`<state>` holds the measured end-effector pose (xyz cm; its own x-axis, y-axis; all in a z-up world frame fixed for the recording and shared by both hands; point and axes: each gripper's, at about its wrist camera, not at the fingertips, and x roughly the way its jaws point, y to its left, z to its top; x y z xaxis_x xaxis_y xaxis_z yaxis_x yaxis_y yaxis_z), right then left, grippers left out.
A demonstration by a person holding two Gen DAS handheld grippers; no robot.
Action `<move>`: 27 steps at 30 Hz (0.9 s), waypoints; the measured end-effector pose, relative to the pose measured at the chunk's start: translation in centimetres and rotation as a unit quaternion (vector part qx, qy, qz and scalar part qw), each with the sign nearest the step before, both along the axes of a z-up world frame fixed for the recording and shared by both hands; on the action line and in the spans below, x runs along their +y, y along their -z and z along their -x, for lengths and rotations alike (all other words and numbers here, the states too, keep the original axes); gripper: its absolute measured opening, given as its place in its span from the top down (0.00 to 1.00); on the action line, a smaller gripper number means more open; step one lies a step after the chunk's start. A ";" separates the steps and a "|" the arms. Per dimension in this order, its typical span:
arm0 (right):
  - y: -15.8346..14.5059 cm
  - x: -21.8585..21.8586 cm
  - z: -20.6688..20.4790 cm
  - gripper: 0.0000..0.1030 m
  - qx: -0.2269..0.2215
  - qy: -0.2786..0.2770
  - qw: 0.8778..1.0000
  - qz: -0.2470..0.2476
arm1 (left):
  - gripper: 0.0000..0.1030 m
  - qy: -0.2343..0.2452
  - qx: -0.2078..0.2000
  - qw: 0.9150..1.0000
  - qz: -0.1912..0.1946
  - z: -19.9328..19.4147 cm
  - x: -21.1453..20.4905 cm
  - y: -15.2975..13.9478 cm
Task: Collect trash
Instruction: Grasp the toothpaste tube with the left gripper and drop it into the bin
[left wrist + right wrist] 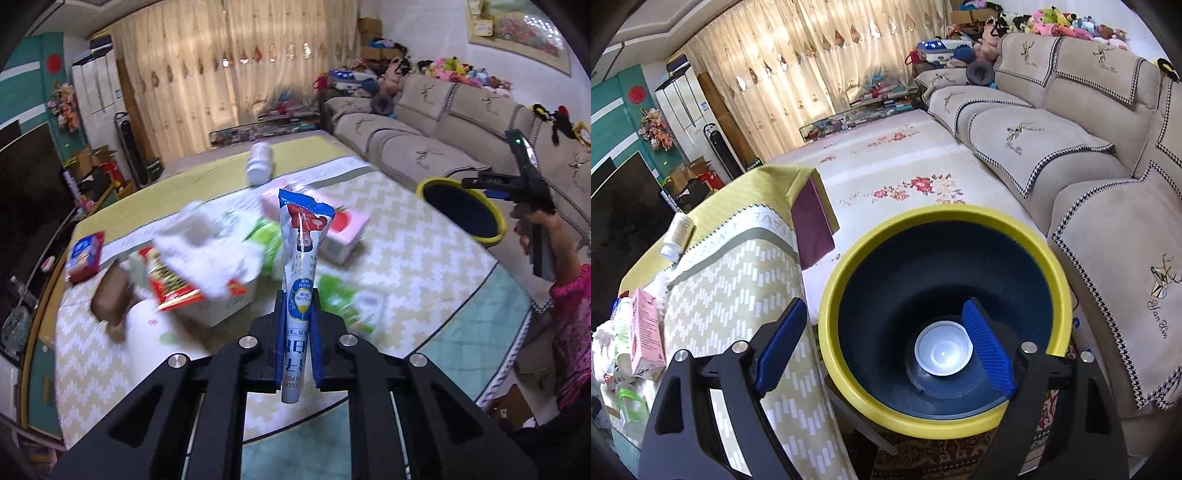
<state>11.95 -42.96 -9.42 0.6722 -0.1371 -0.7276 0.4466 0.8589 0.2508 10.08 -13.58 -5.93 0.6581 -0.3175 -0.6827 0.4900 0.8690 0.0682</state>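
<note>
A long blue-and-white sachet stands upright between the blue pads of my left gripper, which is shut on its lower half, above the littered table. Below it lie crumpled white tissue, a red snack wrapper, a pink carton and green packaging. My right gripper stands open over a yellow-rimmed dark bin beside the table, one finger showing before its inside and one outside the rim. A white cap lies at the bin's bottom. The left wrist view shows that bin and the right gripper at right.
A white bottle lies at the table's far end, a brown packet and a blue-red pack at its left. A beige sofa runs along the right. A flowered mat covers the floor beyond the bin.
</note>
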 end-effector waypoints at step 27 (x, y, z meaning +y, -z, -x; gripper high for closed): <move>-2.4 -7.1 12.3 0.15 -0.042 0.102 0.994 0.014 | 0.86 0.229 0.098 0.968 0.023 -8.7 -34.4 2.2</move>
<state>-0.39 -50.02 -7.05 0.6867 -0.2968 -0.6636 0.5912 0.7592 0.2722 18.77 -47.98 -8.09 0.3005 -0.5781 -0.7586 0.8248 0.5570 -0.0978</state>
